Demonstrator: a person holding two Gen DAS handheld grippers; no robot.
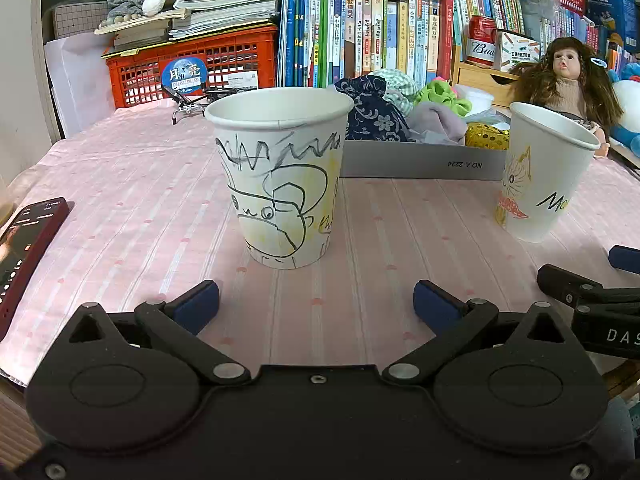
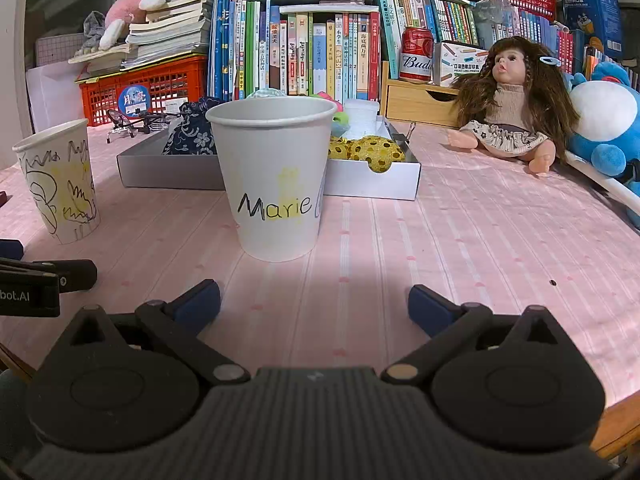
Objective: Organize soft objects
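A shallow grey box (image 1: 420,162) (image 2: 168,174) at the back of the pink tablecloth holds soft things: a dark blue flowered pouch (image 1: 374,114) (image 2: 192,130), a grey cloth (image 1: 438,122), a green scrunchie (image 1: 440,96) and a gold sequin pouch (image 1: 486,136) (image 2: 372,150). A scribbled paper cup (image 1: 280,180) (image 2: 60,184) stands right ahead of my left gripper (image 1: 316,306), which is open and empty. A paper cup marked "Marie" (image 2: 274,180) (image 1: 542,172) stands ahead of my right gripper (image 2: 314,306), also open and empty.
A doll (image 2: 508,100) (image 1: 564,76) and a blue plush (image 2: 608,120) sit at the right. A dark phone (image 1: 24,248) lies at the left edge. Books, a red crate (image 1: 192,64), a beer can (image 2: 416,56) and a wooden drawer (image 2: 416,100) line the back.
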